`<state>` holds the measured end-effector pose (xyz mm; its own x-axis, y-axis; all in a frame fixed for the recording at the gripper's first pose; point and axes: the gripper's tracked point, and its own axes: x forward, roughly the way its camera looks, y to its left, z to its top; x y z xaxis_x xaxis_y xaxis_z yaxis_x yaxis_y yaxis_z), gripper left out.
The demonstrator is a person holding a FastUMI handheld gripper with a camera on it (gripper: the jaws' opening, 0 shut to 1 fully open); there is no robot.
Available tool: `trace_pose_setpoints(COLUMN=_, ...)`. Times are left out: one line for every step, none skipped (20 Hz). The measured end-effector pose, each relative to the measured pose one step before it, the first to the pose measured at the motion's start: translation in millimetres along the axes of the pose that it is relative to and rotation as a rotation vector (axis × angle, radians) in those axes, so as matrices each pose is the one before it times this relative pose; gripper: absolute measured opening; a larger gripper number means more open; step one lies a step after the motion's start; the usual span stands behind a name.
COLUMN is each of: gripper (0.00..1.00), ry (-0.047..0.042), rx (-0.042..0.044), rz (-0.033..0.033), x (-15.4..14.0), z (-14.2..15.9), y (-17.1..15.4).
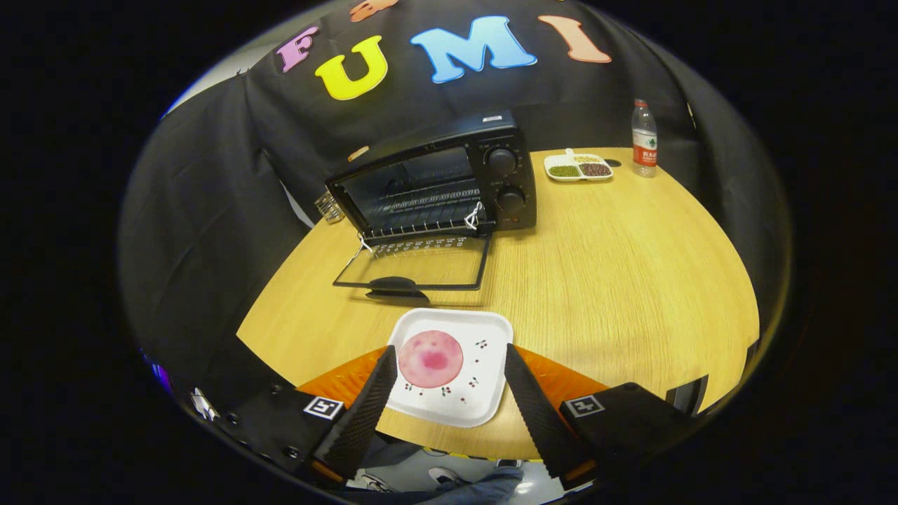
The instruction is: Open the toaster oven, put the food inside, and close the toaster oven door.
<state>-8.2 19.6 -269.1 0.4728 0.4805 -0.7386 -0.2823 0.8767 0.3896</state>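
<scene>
A black toaster oven (449, 179) stands at the back of the wooden table (617, 266), its glass door (414, 263) folded down flat toward me and the wire rack visible inside. In front of the door lies a white square plate (484, 393) carrying a round pink food piece (430, 359). My gripper (445, 365) is open above the plate, one finger on each side of it, touching nothing. The food sits between the fingertips, closer to the left one.
A white divided dish (579, 167) with green and dark beans and a plastic water bottle (644, 138) stand at the back right of the table. A small glass object (330, 207) sits left of the oven. The table's near edge lies just under my fingers.
</scene>
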Motion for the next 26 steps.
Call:
trace_pose_setpoints(gripper=0.98, ry=0.02992, rx=0.00538, rz=0.01388, x=3.54, z=-2.95, y=-4.33)
trace_pose_setpoints(gripper=0.99, ry=0.03655, rx=0.00990, rz=0.01241, x=5.90, z=-2.31, y=-5.66)
trace_pose_setpoints(gripper=0.99, ry=0.02730, rx=0.00726, rz=0.00811, x=5.02, z=-3.17, y=-3.38)
trace_pose_setpoints(gripper=0.98, ry=0.02918, rx=0.00674, rz=0.01066, x=4.77, z=-1.52, y=-4.11)
trace_pose_setpoints(gripper=0.98, ry=0.02411, rx=0.00563, rz=0.00817, x=5.29, z=-3.44, y=-2.98)
trace_pose_setpoints(gripper=0.96, ry=0.02809, rx=0.00637, rz=0.01094, x=3.67, z=-1.68, y=-3.38)
trace_pose_setpoints(gripper=0.96, ry=0.02478, rx=0.00720, rz=0.00769, x=5.63, z=-2.18, y=-2.23)
trace_pose_setpoints(gripper=0.96, ry=0.02168, rx=0.00720, rz=0.01174, x=2.97, z=-0.80, y=-1.65)
trace_pose_setpoints(gripper=0.93, ry=0.02092, rx=0.00623, rz=0.00822, x=2.53, z=-1.70, y=-1.97)
trace_pose_setpoints(gripper=0.90, ry=0.02637, rx=0.00431, rz=0.00726, x=3.54, z=-1.66, y=-1.92)
trace_pose_setpoints(gripper=0.87, ry=0.02545, rx=0.00287, rz=0.00162, x=4.16, z=-3.12, y=-2.51)
trace_pose_setpoints(gripper=0.82, ry=0.02729, rx=0.00057, rz=0.00615, x=1.08, z=-2.68, y=-1.87)
trace_pose_setpoints(gripper=0.77, ry=0.03506, rx=0.00231, rz=0.00285, x=2.52, z=-5.01, y=-1.16)
trace_pose_setpoints(gripper=0.72, ry=0.01239, rx=0.01193, rz=0.02774, x=-1.57, z=1.08, y=2.91)
trace_pose_setpoints(gripper=0.72, ry=0.02711, rx=0.01743, rz=0.01060, x=2.73, z=-2.91, y=2.17)
trace_pose_setpoints(gripper=0.72, ry=0.01157, rx=0.01514, rz=0.01608, x=-1.02, z=1.18, y=1.63)
trace_pose_setpoints(gripper=0.72, ry=0.01943, rx=0.01872, rz=0.00961, x=0.80, z=0.51, y=1.28)
trace_pose_setpoints(gripper=0.72, ry=0.00990, rx=0.01410, rz=-0.00813, x=2.50, z=-0.09, y=-2.72)
trace_pose_setpoints(gripper=0.72, ry=0.01264, rx=0.00538, rz=-0.05138, x=4.87, z=-1.29, y=-12.45)
trace_pose_setpoints(gripper=0.60, ry=-0.00281, rx=0.02384, rz=0.00892, x=-7.62, z=5.59, y=-3.06)
trace_pose_setpoints(gripper=0.48, ry=0.01008, rx=0.01994, rz=0.00835, x=5.71, z=-3.61, y=3.42)
trace_pose_setpoints(gripper=0.36, ry=0.01083, rx=0.01238, rz=0.00772, x=2.03, z=0.59, y=-1.32)
trace_pose_setpoints(gripper=0.24, ry=0.00828, rx=0.00549, rz=0.00758, x=-1.15, z=-1.01, y=0.45)
trace_pose_setpoints(gripper=0.12, ry=0.01395, rx=0.00385, rz=0.00787, x=0.74, z=-0.66, y=0.27)
trace_pose_setpoints(gripper=0.12, ry=-0.01020, rx=0.02481, rz=-0.00318, x=-1.01, z=0.90, y=-2.30)
trace_pose_setpoints(gripper=0.03, ry=0.01210, rx=0.02450, rz=0.00868, x=-2.03, z=3.64, y=1.19)
